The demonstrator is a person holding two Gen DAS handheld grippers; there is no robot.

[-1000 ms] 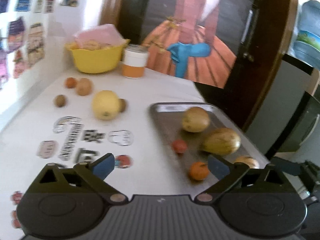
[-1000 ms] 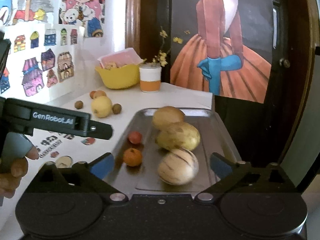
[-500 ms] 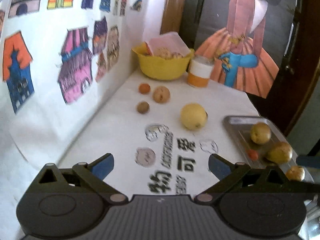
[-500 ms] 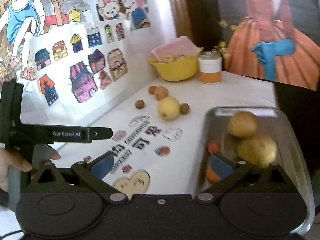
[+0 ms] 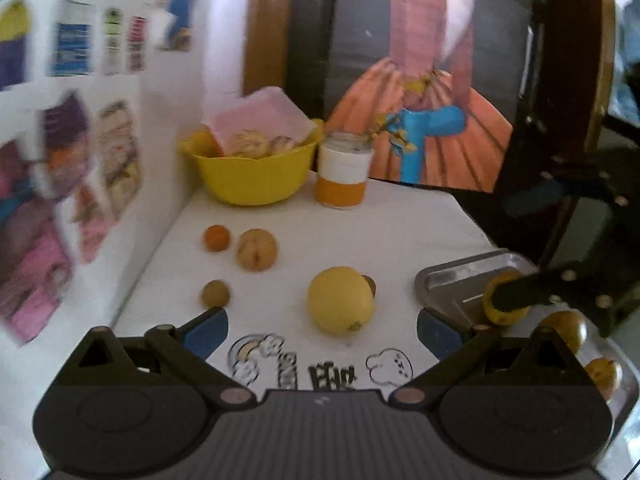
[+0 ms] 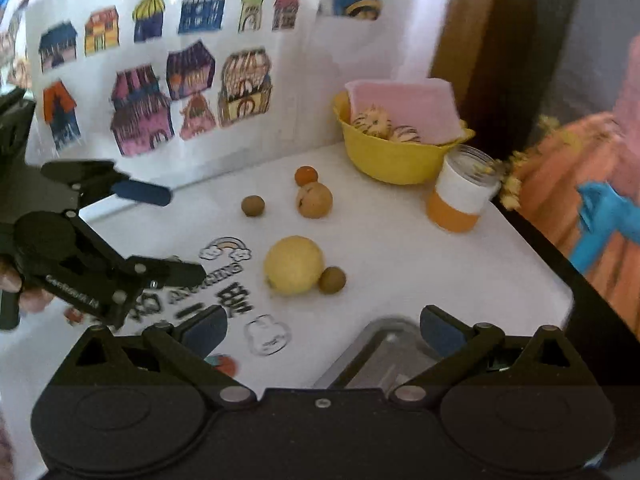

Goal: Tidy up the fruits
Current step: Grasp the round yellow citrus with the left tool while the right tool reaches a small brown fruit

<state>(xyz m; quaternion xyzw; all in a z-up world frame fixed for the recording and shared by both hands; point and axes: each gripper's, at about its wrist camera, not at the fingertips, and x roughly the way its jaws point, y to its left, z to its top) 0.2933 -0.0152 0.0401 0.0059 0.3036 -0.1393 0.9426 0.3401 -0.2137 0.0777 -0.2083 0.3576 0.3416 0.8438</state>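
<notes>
A big yellow fruit (image 5: 341, 300) (image 6: 294, 264) lies on the white table with a small brown fruit (image 6: 332, 279) touching it. Farther back sit a tan fruit (image 5: 256, 249), a small orange fruit (image 5: 217, 238) and another brown one (image 5: 215, 293). My left gripper (image 5: 320, 332) is open and empty, just short of the yellow fruit. The metal tray (image 5: 452, 280) at the right holds three yellowish fruits; one of them (image 5: 500, 312) is partly hidden. My right gripper (image 6: 320, 328) is open and empty above the tray's corner (image 6: 384, 344).
A yellow bowl (image 5: 252, 176) with striped fruits and a pink cloth stands at the back, beside an orange-and-white jar (image 5: 346, 172). A wall of house pictures (image 6: 160, 92) runs along the left. The table's edge drops off at the right by a dark door.
Both cameras have swung from the tray toward the loose fruits. The left gripper has come nearer the big yellow fruit. Both grippers stay open and empty.
</notes>
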